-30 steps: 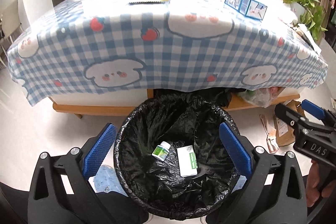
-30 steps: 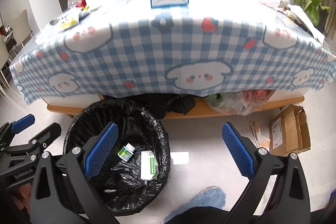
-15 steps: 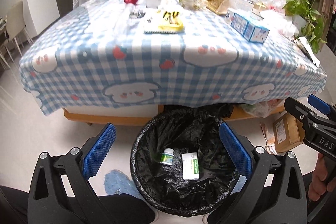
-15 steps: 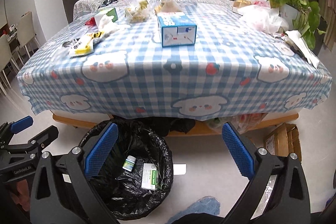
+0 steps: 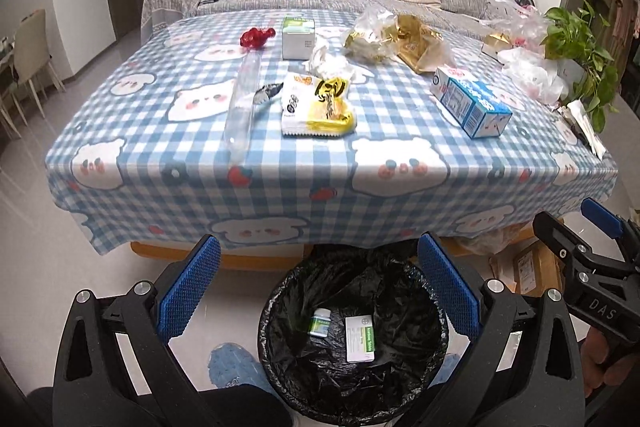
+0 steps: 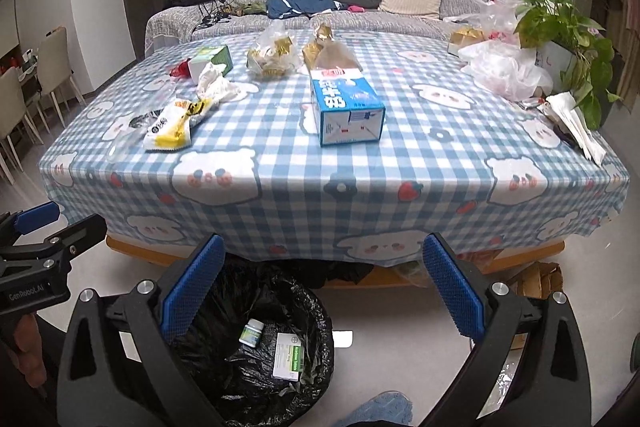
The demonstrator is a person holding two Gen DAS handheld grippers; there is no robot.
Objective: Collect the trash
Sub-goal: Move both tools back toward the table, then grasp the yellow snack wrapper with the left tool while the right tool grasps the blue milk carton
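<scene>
Left gripper [image 5: 318, 285]: jaws spread wide, nothing held, above the bin. Right gripper [image 6: 324, 285]: likewise spread and empty, just right of the bin; its body reads "DAS" in the left view, the left one's "GenRobot.AI" in the right view.

Bin [image 5: 272, 311]: black liner, on the floor at the table's near edge. Holds a small white bottle [image 5: 320, 322] with green label and a white-green carton [image 5: 360, 338]; print too small to read.

Table [image 5: 280, 183]: blue checked cloth, trash still on it.
- Snack bag [image 5: 318, 105]: yellow-white, near middle. Judged light, crinkly, slippery; pinch at a sealed edge.
- Clear tube [image 5: 242, 107]: just left of the bag, lying flat. Likely light, prone to roll; grip across its middle.
- Blue carton [image 5: 470, 101]: right of the bag. Stiff, probably empty and light; take across its narrow sides. Chinese print, unreadable.
- Crumpled tissue [image 5: 328, 63], white box [image 5: 298, 38], gold wrappers [image 5: 404, 37]: farther back, soft or crushable.
</scene>
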